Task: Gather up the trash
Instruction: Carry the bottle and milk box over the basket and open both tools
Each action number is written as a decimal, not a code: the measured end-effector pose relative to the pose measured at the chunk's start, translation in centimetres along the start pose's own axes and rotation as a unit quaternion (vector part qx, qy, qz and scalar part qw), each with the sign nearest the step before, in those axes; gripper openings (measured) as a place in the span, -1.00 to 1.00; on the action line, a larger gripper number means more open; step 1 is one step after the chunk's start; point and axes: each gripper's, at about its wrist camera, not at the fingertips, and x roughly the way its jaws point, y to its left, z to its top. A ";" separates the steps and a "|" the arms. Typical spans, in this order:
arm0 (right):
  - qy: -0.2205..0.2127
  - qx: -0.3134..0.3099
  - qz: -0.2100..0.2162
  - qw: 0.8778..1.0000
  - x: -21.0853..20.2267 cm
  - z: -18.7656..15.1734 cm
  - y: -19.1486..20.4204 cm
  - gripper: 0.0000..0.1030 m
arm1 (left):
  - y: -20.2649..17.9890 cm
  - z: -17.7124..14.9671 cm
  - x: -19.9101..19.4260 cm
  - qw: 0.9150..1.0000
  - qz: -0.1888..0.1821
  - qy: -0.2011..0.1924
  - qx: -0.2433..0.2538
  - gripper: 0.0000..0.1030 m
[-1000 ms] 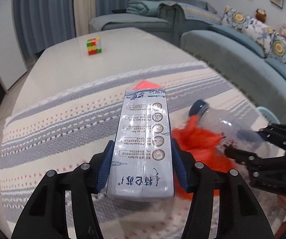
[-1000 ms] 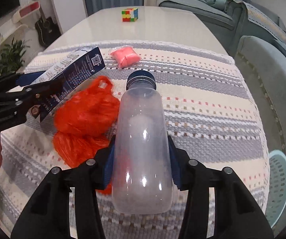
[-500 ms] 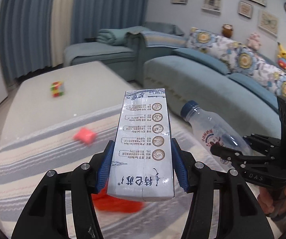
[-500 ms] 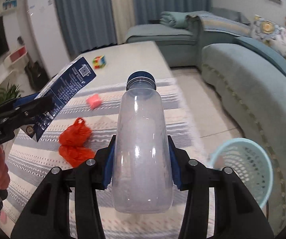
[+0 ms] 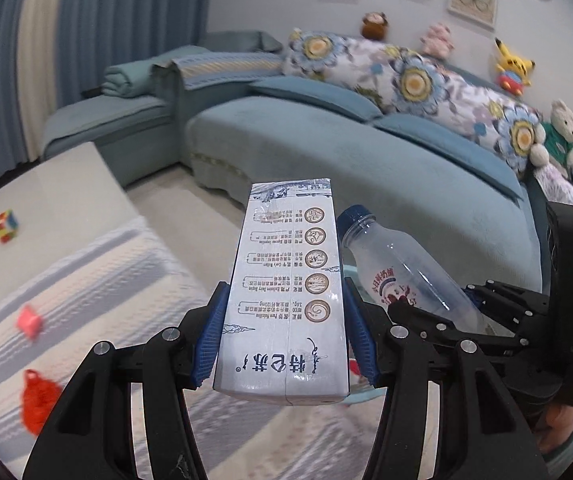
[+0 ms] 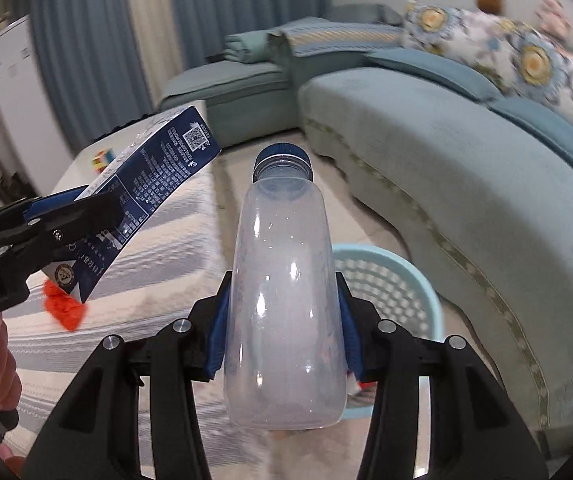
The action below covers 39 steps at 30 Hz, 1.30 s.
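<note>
I am carrying both pieces toward the pale blue basket (image 6: 398, 280), lower right of the right wrist view, and should let go only once each hangs squarely over its rim. My right gripper (image 6: 282, 320) is clamped on the plastic bottle (image 6: 282, 280); my left gripper (image 5: 284, 336) is clamped on the milk carton (image 5: 286, 292). The red bag (image 5: 38, 400), blurred, is lying on the tabletop (image 5: 98, 280), probably next.

One carton (image 5: 286, 296), one bottle (image 6: 286, 288), one basket (image 6: 390, 280), two tongs.
</note>
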 end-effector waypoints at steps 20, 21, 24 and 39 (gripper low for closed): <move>0.076 0.069 -0.049 0.994 8.5 -6.6 -7.8 -0.15 | -1.5 -5.1 11.3 0.995 -0.027 0.093 -0.010 0.03; 0.077 0.072 -0.051 0.993 8.7 -6.6 -7.8 -0.15 | -1.5 -5.1 11.3 0.995 -0.031 0.094 -0.011 0.03; 0.082 0.083 -0.048 0.992 9.0 -6.5 -8.2 -0.13 | -1.6 -5.0 10.9 0.995 -0.038 0.090 -0.013 0.21; 0.070 0.080 -0.034 0.994 7.2 -6.1 -6.6 -0.13 | -1.1 -4.4 8.2 0.997 -0.040 0.065 -0.022 0.24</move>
